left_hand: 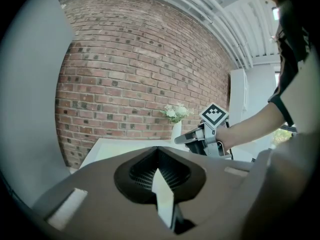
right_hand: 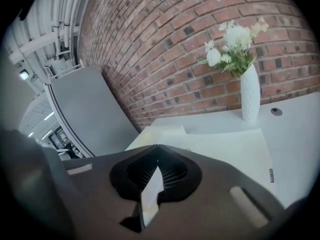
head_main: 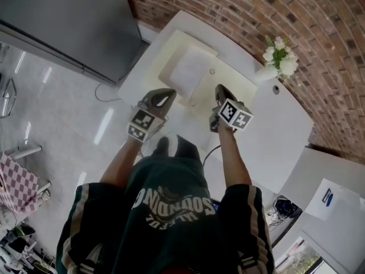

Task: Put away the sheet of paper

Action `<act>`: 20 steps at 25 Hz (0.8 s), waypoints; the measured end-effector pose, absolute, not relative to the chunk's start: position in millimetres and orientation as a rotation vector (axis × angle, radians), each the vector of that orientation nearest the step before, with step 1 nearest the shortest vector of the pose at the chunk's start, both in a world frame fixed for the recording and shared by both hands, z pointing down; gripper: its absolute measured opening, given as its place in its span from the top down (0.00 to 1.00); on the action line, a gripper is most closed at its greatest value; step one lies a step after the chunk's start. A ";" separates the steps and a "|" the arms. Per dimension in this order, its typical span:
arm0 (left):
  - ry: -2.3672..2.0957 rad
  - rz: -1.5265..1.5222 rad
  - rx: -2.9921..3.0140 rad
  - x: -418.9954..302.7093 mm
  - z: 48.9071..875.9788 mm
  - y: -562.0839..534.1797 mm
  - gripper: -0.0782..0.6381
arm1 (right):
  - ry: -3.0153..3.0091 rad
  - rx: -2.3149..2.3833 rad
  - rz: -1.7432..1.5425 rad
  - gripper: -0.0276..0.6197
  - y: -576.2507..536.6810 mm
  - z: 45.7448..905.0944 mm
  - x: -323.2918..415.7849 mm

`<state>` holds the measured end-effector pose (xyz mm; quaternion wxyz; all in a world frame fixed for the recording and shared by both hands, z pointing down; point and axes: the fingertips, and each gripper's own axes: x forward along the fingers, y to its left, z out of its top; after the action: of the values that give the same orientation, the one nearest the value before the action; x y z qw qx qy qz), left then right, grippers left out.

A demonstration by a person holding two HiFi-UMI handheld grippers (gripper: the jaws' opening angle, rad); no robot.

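Note:
A white sheet of paper (head_main: pixel 191 68) lies flat on a cream folder (head_main: pixel 171 53) at the far side of the white table (head_main: pixel 274 136). My left gripper (head_main: pixel 166 92) hovers just short of the sheet's near edge, its jaws shut with nothing between them. My right gripper (head_main: pixel 219 88) hangs to the right of the sheet over a cream mat (head_main: pixel 234 81), also shut and empty. In the left gripper view the shut jaw tips (left_hand: pixel 157 147) point at the brick wall, with the right gripper (left_hand: pixel 189 139) ahead on the right. The right gripper's shut tips (right_hand: pixel 157 145) face the folder (right_hand: pixel 162 132) and mat (right_hand: pixel 225 151).
A white vase of flowers (head_main: pixel 278 59) stands at the table's back right, near the brick wall (head_main: pixel 256 10); it also shows in the right gripper view (right_hand: pixel 248 96). A grey panel (head_main: pixel 68 21) stands left of the table. A cable hole (head_main: pixel 276 88) sits in the tabletop.

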<state>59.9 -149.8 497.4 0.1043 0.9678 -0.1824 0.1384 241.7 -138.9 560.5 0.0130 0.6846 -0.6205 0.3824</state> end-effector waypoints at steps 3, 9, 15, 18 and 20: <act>-0.510 0.405 2.876 62.7 491.0 -146.8 0.88 | -1.943 2.190 1.116 0.95 -129.0 540.1 243.2; -0.465 0.392 2.921 70.4 476.5 -140.4 0.88 | -1.930 2.284 0.913 0.96 -102.7 503.5 246.0; -0.433 0.391 2.956 71.6 468.4 -132.6 0.88 | -1.901 2.323 0.638 0.96 -80.6 471.5 235.0; -0.420 0.377 2.966 71.2 465.4 -129.7 0.88 | -1.903 2.318 0.572 0.96 -73.5 462.3 222.8; -0.412 0.367 2.970 71.9 464.0 -127.5 0.88 | -1.911 2.325 0.566 0.96 -68.3 458.7 215.6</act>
<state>71.9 -127.5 464.0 0.0606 0.9814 -0.1361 0.1212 215.6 -68.3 458.7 0.0394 0.7586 -0.6235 0.1848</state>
